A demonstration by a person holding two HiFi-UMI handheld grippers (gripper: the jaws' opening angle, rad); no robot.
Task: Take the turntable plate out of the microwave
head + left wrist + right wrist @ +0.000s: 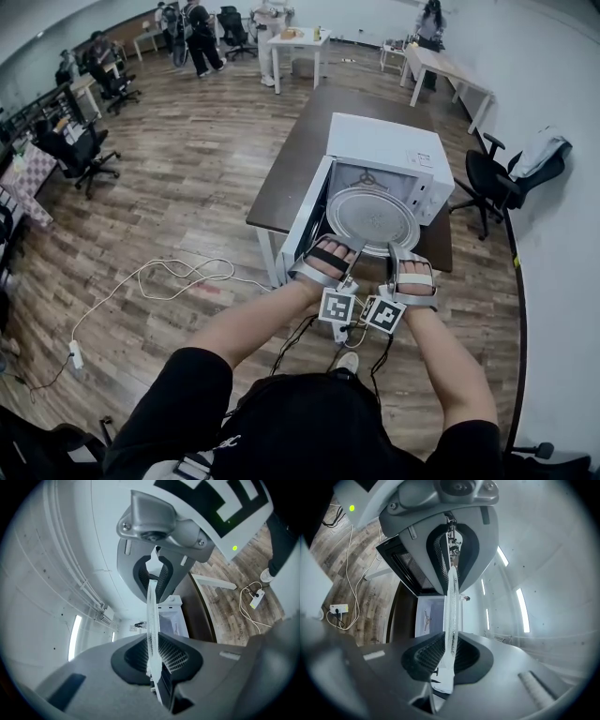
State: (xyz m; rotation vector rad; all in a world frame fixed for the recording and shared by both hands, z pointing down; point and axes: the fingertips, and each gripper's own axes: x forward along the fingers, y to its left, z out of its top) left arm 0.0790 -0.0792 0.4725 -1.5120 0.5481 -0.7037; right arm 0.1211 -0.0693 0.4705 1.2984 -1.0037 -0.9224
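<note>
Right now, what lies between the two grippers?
The near edge of the glass turntable plate spans that gap in the head view; the left gripper and right gripper each clamp its rim.

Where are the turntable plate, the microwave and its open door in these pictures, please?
turntable plate (372, 217), head view, centre of the glass disc.
microwave (384, 141), head view, white top panel.
microwave door (306, 223), head view, middle of the open panel.
</note>
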